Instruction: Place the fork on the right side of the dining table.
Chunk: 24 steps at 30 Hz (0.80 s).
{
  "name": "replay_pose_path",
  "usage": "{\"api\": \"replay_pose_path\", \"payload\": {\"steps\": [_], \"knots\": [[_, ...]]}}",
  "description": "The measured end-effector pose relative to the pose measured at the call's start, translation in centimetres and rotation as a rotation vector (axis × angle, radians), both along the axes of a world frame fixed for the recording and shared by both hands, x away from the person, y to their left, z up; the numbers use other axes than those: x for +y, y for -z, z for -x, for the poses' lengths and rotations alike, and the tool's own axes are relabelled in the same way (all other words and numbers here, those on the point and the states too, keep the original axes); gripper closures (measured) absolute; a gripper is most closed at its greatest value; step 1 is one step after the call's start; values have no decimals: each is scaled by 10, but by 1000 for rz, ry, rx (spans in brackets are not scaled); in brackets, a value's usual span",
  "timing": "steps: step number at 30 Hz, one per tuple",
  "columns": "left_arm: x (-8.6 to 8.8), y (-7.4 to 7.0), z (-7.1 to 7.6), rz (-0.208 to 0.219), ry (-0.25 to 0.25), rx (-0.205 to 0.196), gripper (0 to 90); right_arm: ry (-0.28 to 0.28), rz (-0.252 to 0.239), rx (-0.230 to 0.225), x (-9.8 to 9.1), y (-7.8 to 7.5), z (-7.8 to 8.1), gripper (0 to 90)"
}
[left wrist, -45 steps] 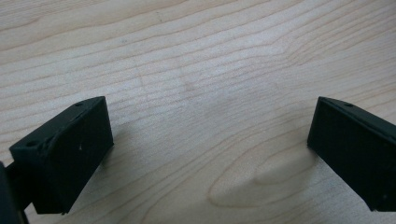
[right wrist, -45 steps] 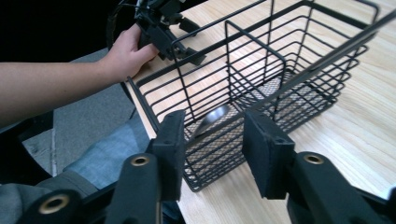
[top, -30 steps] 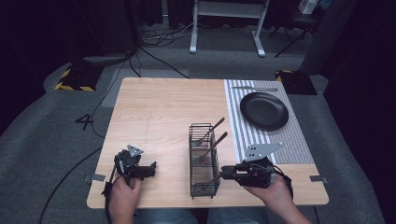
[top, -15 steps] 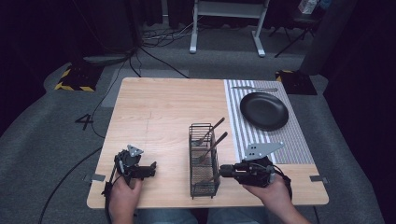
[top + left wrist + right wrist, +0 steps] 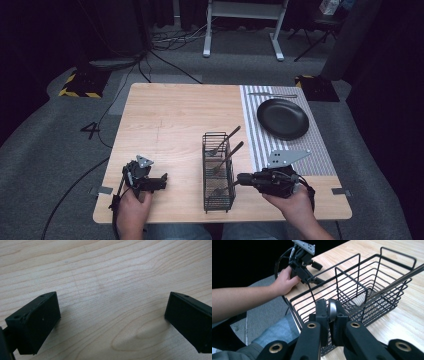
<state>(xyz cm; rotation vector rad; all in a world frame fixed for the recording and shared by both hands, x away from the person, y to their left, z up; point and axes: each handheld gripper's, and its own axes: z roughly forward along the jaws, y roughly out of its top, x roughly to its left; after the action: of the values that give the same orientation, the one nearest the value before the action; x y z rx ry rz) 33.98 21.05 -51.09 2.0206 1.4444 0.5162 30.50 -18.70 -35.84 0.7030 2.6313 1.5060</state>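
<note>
A black wire basket (image 5: 218, 170) (image 5: 372, 277) stands near the table's front edge, with two utensils (image 5: 230, 150) leaning out of it. My right gripper (image 5: 240, 178) (image 5: 329, 305) lies level at the basket's right side. Its jaws have just been closing and are now shut on the rounded silver handle end of a utensil (image 5: 332, 310) that reaches into the basket's near compartment. Another handle (image 5: 392, 283) slants across the basket beyond it. My left gripper (image 5: 162, 181) (image 5: 112, 320) (image 5: 320, 273) rests open on the bare wood to the left, with nothing between its jaws.
A black plate (image 5: 282, 118) sits on a striped mat (image 5: 305, 150) at the right, and a utensil (image 5: 272, 95) lies on the mat's far end. The wooden table (image 5: 175, 115) (image 5: 100, 277) stretches behind the basket. The person's forearm (image 5: 244, 300) crosses the right gripper view.
</note>
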Motion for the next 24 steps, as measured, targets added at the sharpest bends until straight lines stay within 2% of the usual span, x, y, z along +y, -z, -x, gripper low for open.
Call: {"api": "replay_pose_path", "payload": {"steps": [9,16,24], "knots": [[0,0,0,0,0,0,2,25,-26,-8,-6,-12,0,865],[0,0,0,0,0,0,2,38,-46,-27,-11,-28,3,866],[0,0,0,0,0,0,2,56,-71,-21,-21,-42,-2,866]]}}
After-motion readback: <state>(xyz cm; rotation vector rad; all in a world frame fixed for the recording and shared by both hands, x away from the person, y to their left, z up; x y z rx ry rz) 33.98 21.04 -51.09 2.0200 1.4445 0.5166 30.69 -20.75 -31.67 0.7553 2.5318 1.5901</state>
